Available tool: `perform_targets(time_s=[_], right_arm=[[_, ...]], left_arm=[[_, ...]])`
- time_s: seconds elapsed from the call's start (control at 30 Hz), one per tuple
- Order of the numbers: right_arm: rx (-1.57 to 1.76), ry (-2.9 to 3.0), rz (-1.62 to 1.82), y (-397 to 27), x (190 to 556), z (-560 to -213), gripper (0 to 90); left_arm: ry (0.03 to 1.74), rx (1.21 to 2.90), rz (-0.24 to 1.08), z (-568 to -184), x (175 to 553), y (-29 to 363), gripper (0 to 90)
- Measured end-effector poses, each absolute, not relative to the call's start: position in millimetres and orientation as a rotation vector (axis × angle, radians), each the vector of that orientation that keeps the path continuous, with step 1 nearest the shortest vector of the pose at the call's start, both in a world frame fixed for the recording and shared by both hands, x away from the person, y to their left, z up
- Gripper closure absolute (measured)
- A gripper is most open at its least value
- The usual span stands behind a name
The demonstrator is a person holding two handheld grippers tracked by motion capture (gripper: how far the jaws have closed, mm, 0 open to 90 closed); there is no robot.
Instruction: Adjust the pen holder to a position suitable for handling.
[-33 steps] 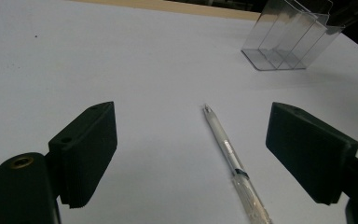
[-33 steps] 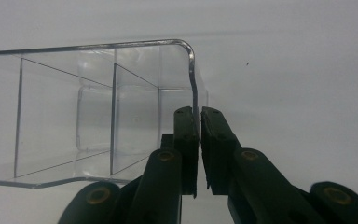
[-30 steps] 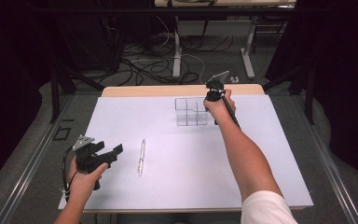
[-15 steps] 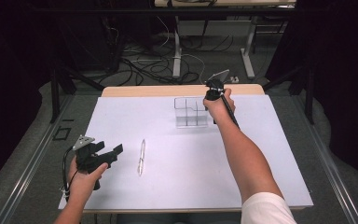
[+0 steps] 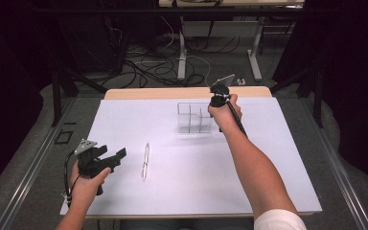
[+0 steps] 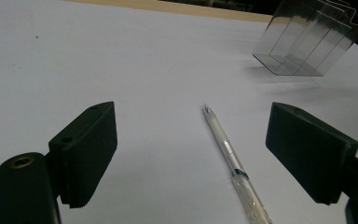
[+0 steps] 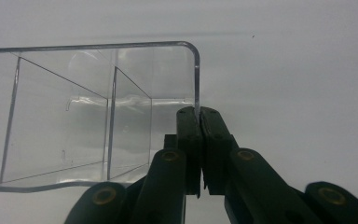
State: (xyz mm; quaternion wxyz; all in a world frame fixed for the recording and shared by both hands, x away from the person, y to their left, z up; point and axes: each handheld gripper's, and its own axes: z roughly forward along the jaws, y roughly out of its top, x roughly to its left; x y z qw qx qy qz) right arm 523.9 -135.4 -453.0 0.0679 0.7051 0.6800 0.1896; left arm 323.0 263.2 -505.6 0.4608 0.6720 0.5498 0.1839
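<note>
1. Clear organiser [image 5: 194, 117] is the one container we count: a see-through plastic box with inner dividers, toward the far middle of the white table [image 5: 278, 172], its near side seeming lifted off the surface and tilted.
2. Nearest to us, we hold the left gripper [image 5: 117, 156] low at the table's near left corner; its jaws stand wide apart with nothing between the pads.
3. One pen [image 5: 145, 161] lies flat just beside that gripper, apart from it, pointing away from us.
4. Farther off, we hold the right gripper [image 5: 215, 103] at the organiser's right side; its jaws are pinched tight on the organiser's thin wall.
5. We count two grippers, two forearms, one pen, one organiser.
6. Our left gripper view gives what the high view cannot: the pen [image 6: 230, 161] has a transparent barrel and its tip faces away, lying between the two open pads without touching either, and the organiser [image 6: 307, 39] sits tilted beyond.
7. Our right gripper view shows the grip itself: the right gripper [image 7: 198, 114] clamps the rounded corner edge of the organiser [image 7: 98, 102], and two dividers run inside.
</note>
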Motion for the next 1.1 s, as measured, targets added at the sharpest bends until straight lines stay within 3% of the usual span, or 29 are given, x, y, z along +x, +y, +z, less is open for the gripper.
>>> perform_targets(time_s=[0.7, 1.1], right_arm=[[2.174, 2.105, 0.548, -148.7, 478.4, -451.1, 88.2], [2.149, 2.139, 0.524, -135.5, 469.1, -461.7, 87.2]], left_arm=[[1.35, 1.65, 0.455, -504.4, 321.3, 260.6, 16.6], [1.348, 1.652, 0.453, -504.6, 321.5, 259.6, 16.6]])
